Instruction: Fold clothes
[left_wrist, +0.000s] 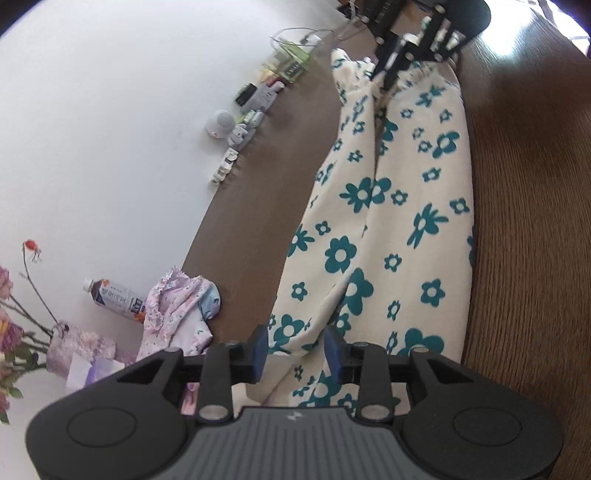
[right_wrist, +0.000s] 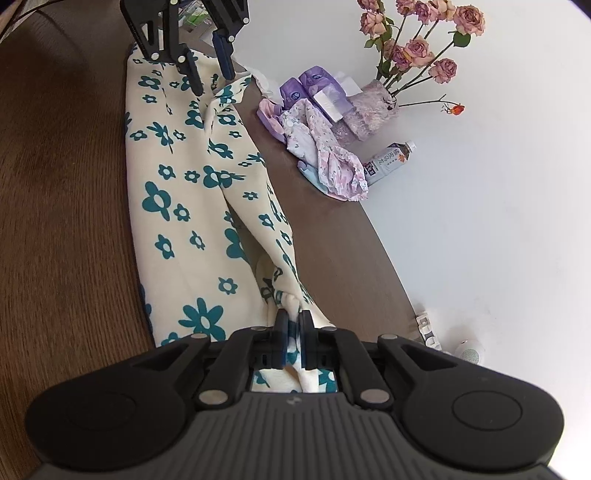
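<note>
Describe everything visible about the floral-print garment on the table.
The floral garment is soft cream fabric printed with teal flowers, laid lengthwise on the brown wooden table, folded along its length with a crease running down it. The right gripper pinches one bunched end, jaws shut on it. At the other end the left gripper straddles the cloth, jaws open.

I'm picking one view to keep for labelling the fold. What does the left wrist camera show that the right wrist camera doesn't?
Only the left wrist view shows the row of small white gadgets along the wall. Only the right wrist view shows the rose blooms fully and the purple tissue packs. Both show the floral trousers on the wooden table, the left gripper open over one end, the right gripper shut on the other, and the pink garment and bottle.
</note>
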